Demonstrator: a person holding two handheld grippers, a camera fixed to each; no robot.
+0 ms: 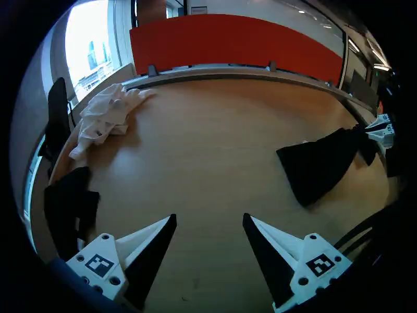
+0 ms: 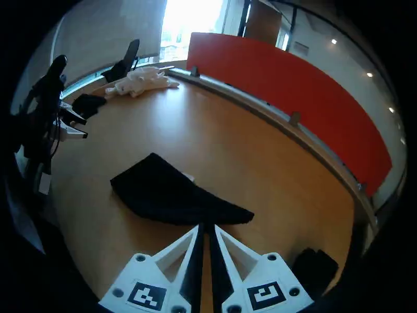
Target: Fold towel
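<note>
A: Risk from here?
B: Losing the black towel point(image 2: 172, 195): pinched only at one edge by the right hand-held gripper point(image 2: 206, 225), otherwise lying on the table point(image 2: 250, 151). Could slip out or bunch when pulled.
A: And the left hand-held gripper point(image 1: 209, 216)?
B: Spread wide, empty, well apart from the towel. Hard to see the depth of the pinch itself.

Your left gripper point(image 1: 209, 216) hangs over the wooden table point(image 1: 219, 141) with its jaws spread wide. Off to your right lies the black towel point(image 1: 318, 164), its far corner drawn up to your right gripper point(image 1: 379, 131). A white cloth heap point(image 1: 107, 112) sits far left, a dark cloth point(image 1: 70, 208) lies at the near left edge, and a red partition point(image 1: 234, 44) stands behind.
</note>
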